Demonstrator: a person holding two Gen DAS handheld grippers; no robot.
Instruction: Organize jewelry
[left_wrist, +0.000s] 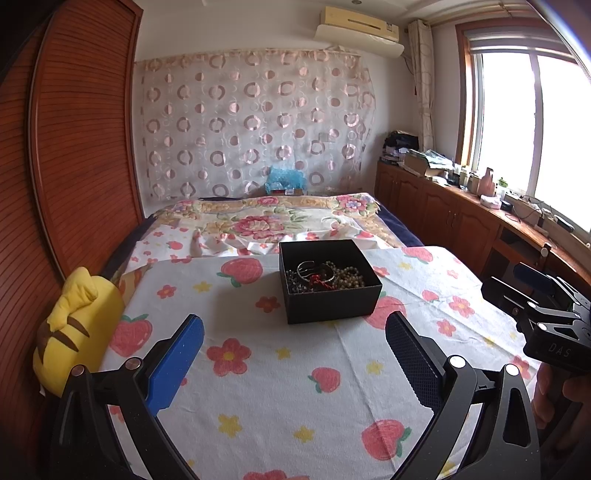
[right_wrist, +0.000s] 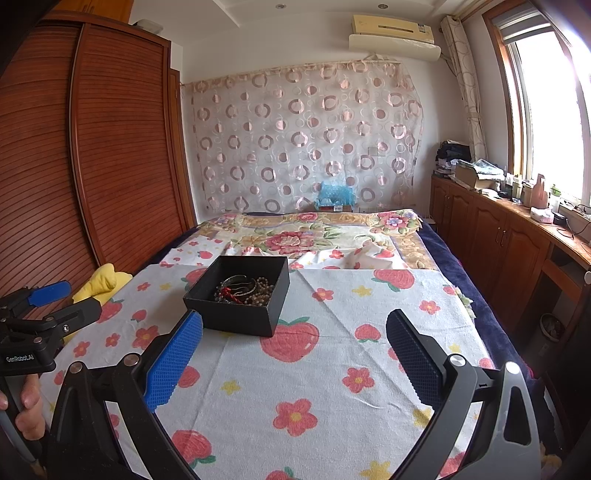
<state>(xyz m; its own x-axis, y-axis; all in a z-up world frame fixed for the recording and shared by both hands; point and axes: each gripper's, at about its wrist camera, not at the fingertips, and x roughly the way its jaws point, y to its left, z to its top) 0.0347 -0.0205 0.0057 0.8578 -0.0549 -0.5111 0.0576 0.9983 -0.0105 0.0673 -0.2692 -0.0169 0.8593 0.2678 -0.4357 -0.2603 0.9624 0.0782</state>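
A black open box stands on the strawberry-print cloth on the bed. It holds a tangle of jewelry: a silver bangle, beaded strands and a red piece. The box also shows in the right wrist view with the jewelry inside. My left gripper is open and empty, short of the box. My right gripper is open and empty, with the box just beyond its left finger. Each gripper shows in the other's view: the right one and the left one.
A yellow plush toy lies at the cloth's left edge by the wooden wardrobe. A floral blanket covers the far bed. Wooden cabinets with clutter run along the right under the window.
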